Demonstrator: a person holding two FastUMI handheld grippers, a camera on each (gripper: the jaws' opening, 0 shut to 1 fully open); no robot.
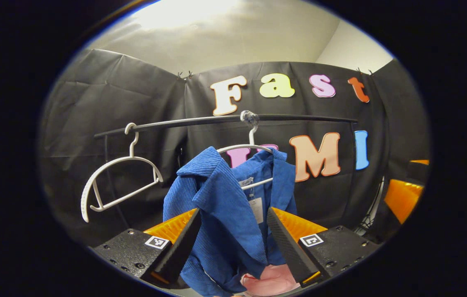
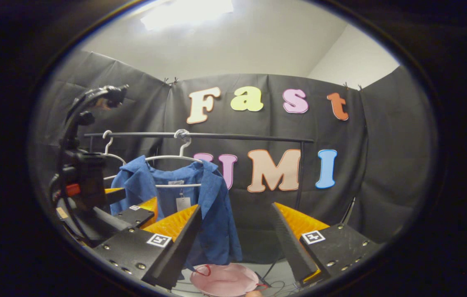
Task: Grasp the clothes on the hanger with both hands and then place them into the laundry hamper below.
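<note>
The blue shirt point(image 1: 221, 206) is hanging on its white hanger point(image 1: 245, 147) above the pink hamper point(image 2: 224, 279). Left gripper point(image 1: 233, 241) is gaping around the collar; right gripper point(image 2: 235, 243), 2 fingers apart, should be sliding leftward for fabric.

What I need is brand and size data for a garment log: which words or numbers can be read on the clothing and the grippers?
White hang tag on the blue corduroy shirt: too small and blurred to read.
White neck label inside its collar: blurred, unreadable.
Square black-and-white markers on the left gripper and right gripper: coded patterns, no letters or numbers.
So no readable text here.
</note>
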